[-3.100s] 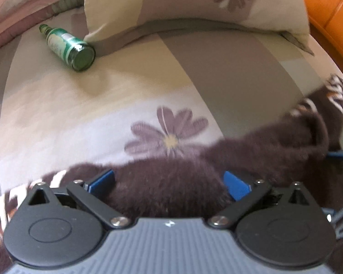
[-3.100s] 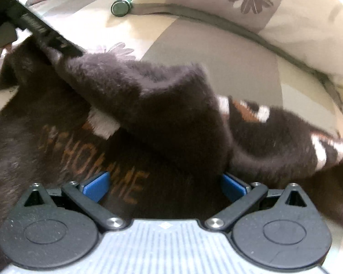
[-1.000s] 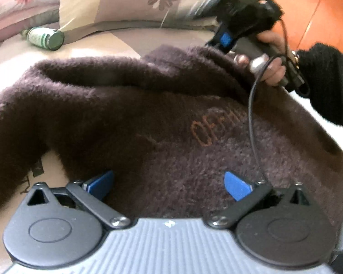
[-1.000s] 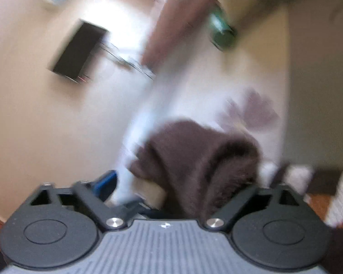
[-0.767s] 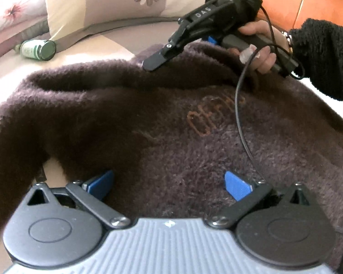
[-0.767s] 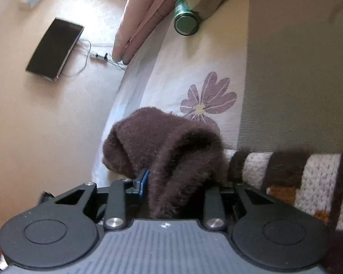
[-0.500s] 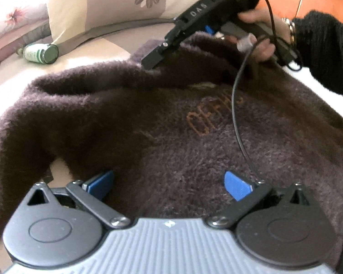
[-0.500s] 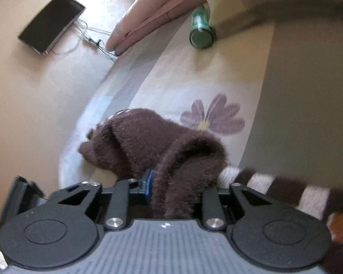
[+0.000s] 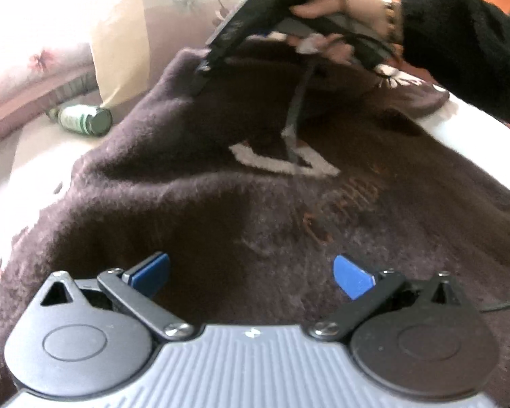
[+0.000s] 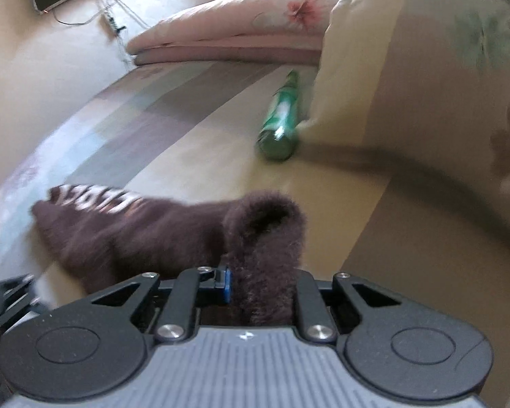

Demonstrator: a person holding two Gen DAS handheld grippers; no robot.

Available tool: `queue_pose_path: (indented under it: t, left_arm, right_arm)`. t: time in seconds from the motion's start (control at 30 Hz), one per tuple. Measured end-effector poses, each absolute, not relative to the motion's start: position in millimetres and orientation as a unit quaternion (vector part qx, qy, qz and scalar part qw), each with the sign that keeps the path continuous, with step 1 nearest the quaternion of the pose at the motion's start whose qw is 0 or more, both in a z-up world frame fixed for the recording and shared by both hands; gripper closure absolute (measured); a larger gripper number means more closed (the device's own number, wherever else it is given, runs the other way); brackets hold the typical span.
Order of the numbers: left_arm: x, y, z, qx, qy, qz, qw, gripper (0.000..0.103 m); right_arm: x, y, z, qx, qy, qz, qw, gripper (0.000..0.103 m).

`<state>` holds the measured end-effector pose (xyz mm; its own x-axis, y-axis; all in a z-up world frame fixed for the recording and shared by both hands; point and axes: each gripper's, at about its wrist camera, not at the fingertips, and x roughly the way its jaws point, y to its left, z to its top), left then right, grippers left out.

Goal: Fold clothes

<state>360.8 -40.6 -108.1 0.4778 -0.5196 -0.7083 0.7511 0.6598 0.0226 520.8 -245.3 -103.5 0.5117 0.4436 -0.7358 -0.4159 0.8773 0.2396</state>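
Jaws of right gripper (image 10: 260, 285) pinch sweater (image 10: 265, 238); left gripper (image 9: 251, 272) gapes wide.

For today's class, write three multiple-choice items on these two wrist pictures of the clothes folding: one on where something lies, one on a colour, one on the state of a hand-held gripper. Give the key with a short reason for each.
1. Where does the bottle lie?
A. on the bed beside the pillow
B. on the floor
C. on top of the sweater

2. What is the main colour of the sweater?
A. pale blue
B. dark brown
C. yellow

3. How is the right hand-held gripper?
A. open and empty
B. shut on the bottle
C. shut on the sweater

Key: 1 A, the bottle rests on the sheet against the pillow's edge. 2 B, its fuzzy cloth is dark brown with white and orange trim. 3 C, brown cloth is pinched between its closed fingers, while the left hand-held gripper stands open.
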Motion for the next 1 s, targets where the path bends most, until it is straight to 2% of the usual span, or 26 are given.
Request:
queue_pose_path:
  t: [0.1,0.17,0.23,0.3,0.37,0.4,0.43,0.47,0.53,0.6,0.7,0.87,0.97,1.0]
  left_arm:
    - [361,-45,-111,0.164,0.332,-0.379,0.848,0.001]
    - [360,-48,-113,0.161,0.325,-0.382,0.85,0.001]
    - [360,-50,-115,0.161,0.319,-0.385,0.851,0.001]
    - [358,-51,-117,0.169,0.314,-0.381,0.853,0.001]
    - [357,-51,-118,0.176,0.315,-0.386,0.849,0.001]
    - [357,-51,-118,0.176,0.314,-0.388,0.848,0.001]
    - [356,-50,-118,0.177,0.312,-0.391,0.848,0.001]
    - [356,-49,-118,0.172,0.313,-0.393,0.848,0.001]
    - [355,-48,-116,0.167,0.314,-0.397,0.846,0.001]
    - [352,-48,-116,0.171,0.312,-0.402,0.844,0.001]
    - [349,-47,-113,0.174,0.309,-0.411,0.84,0.001]
    - [343,-49,-111,0.174,0.305,-0.424,0.835,0.001]
    - [341,-53,-114,0.181,0.306,-0.431,0.83,0.001]
    - [341,-54,-116,0.182,0.308,-0.432,0.828,0.001]
  right_arm:
    - [552,-238,-106,-0.019,0.432,0.224,0.874,0.084]
    - [571,-233,-117,-0.035,0.448,0.205,0.869,0.079]
    - [584,-227,-135,-0.049,0.47,0.176,0.864,0.064]
    - [587,-228,-140,-0.048,0.473,0.167,0.864,0.06]
    - [586,-230,-137,-0.038,0.467,0.159,0.869,0.051]
    - [582,-234,-129,-0.03,0.45,0.155,0.879,0.044]
    - [578,-239,-119,-0.019,0.433,0.148,0.889,0.032]
    - [571,-245,-107,-0.002,0.424,0.141,0.895,0.027]
    - [555,-258,-83,0.032,0.404,0.127,0.905,0.025]
    - [533,-271,-87,0.035,0.419,0.1,0.902,0.022]
    - [500,-291,-94,0.04,0.439,0.058,0.896,0.004]
    - [446,-324,-106,0.048,0.472,-0.012,0.88,0.004]
    - [469,-336,-152,0.059,0.485,-0.069,0.87,0.005]
    - [477,-339,-165,0.062,0.482,-0.084,0.87,0.0]
